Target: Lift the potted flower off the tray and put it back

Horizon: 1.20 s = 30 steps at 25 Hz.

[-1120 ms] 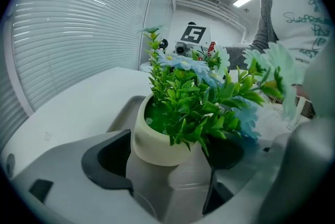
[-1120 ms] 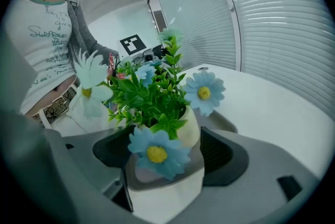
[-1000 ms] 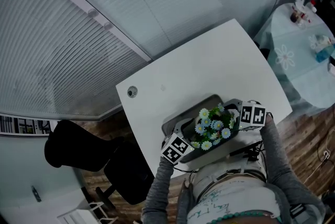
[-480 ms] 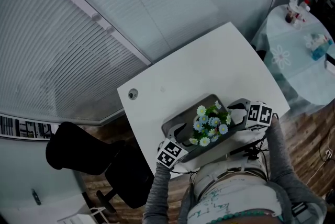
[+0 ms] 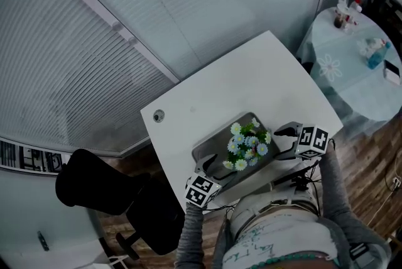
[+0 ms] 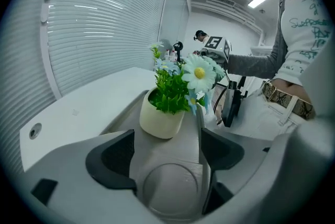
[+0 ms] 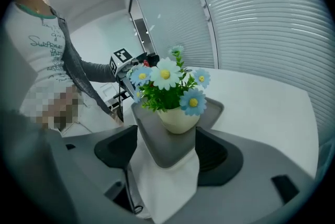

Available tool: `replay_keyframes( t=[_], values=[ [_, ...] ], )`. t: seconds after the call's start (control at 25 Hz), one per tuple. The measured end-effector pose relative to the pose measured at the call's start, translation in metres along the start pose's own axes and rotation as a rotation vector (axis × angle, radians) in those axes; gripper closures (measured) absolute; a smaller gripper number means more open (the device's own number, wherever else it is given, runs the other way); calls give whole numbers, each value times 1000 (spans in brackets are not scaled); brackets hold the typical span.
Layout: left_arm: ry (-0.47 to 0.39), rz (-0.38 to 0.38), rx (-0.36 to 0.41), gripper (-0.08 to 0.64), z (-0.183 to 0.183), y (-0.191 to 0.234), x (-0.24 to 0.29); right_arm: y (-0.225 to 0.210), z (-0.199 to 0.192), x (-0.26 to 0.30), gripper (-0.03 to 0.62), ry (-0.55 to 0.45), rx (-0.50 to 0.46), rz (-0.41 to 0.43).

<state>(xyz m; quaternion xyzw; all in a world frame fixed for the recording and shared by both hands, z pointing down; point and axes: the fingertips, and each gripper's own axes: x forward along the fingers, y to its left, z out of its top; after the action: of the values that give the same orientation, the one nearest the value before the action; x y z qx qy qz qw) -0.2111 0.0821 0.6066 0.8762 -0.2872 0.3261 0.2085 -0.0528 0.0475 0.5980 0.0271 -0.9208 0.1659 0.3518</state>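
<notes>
A cream pot of blue and white daisies (image 5: 246, 141) stands upright on a grey tray (image 5: 210, 147) near the white table's front edge. My left gripper (image 5: 204, 168) is shut on the tray's left end, and my right gripper (image 5: 281, 137) is shut on its right end. In the left gripper view the tray (image 6: 165, 176) fills the gap between the jaws, with the pot (image 6: 161, 118) just beyond. In the right gripper view the tray's end (image 7: 162, 144) sits between the jaws, the pot (image 7: 179, 118) stands on it, and white table shows beneath.
The white table (image 5: 239, 85) has a round cable hole (image 5: 158, 115) at its left corner. A black office chair (image 5: 94, 183) stands at the left. At the far right, a round table (image 5: 358, 66) carries bottles. Window blinds run behind the table.
Both grippers, with the tray and the pot between them, have shifted a little to the left in the head view. Both grips are unchanged, and the pot stays upright.
</notes>
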Motion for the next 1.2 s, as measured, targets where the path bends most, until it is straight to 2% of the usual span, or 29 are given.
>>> replay_keyframes(
  t=[0.08,0.16,0.2,0.28,0.36,0.52,0.64,0.76,0.96,1.2],
  values=[
    [-17,12,-16,157,1,-5,-3,5,6,-5,256,-33,1,-12],
    [-38,25,-33,205,0,-11,-6,11,11,-11,389,-63,-8,-32],
    [-52,35,-41,241,0,-14,-7,14,13,-12,402,-71,-13,-37],
    [-77,52,-60,269,0,-18,-9,22,15,-12,415,-77,-30,-38],
    [-96,72,-79,309,-1,-20,-11,27,18,-10,471,-87,-45,-39],
    [-109,106,-105,385,-6,-26,-13,36,22,-4,525,-99,-69,-10],
    [-107,154,-129,460,-9,-28,-16,42,31,-3,545,-124,-98,12],
    [-126,193,-186,546,-9,-35,-16,46,41,-6,560,-168,-108,26],
    [-175,217,-285,549,3,-60,-7,60,43,-11,561,-177,-126,51],
    [-209,237,-340,549,18,-91,1,80,36,-14,563,-163,-112,73]
  ],
)
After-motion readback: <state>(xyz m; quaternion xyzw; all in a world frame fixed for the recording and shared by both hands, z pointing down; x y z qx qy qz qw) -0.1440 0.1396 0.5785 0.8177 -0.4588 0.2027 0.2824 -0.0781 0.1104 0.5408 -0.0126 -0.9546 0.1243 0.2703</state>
